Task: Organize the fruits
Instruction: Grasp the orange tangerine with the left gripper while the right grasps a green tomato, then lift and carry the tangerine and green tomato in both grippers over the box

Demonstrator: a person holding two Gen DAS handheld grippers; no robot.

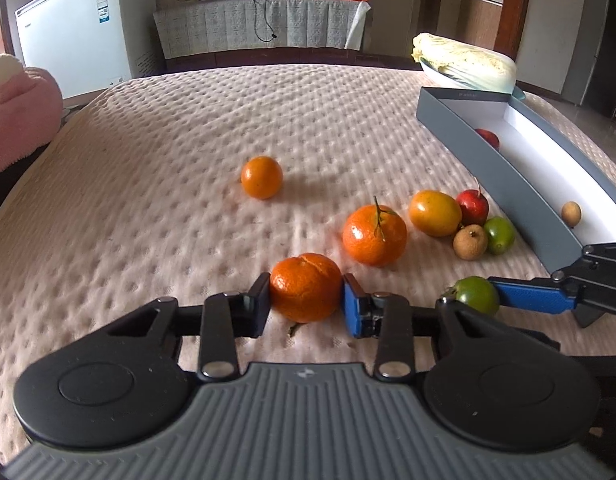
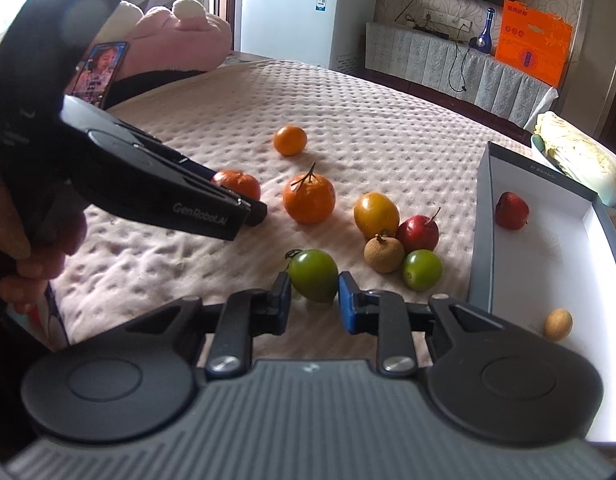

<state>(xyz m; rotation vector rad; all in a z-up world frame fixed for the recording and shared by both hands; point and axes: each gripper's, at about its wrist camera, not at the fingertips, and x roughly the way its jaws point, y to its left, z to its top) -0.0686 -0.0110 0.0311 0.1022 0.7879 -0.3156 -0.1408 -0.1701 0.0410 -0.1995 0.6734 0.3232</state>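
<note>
Clamped: left gripper [image 1: 306, 299] on mandarin [image 1: 305, 287], right gripper [image 2: 311, 295] on green fruit [image 2: 314, 275]; both likely bound for grey box [image 2: 480, 232] at bed's right edge.

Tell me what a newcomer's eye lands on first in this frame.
Both grippers are clamped on fruit at once: the left gripper on a tangerine, the right gripper on a green fruit. More fruit lies loose on the quilted bedspread, beside a grey box at the right.
</note>
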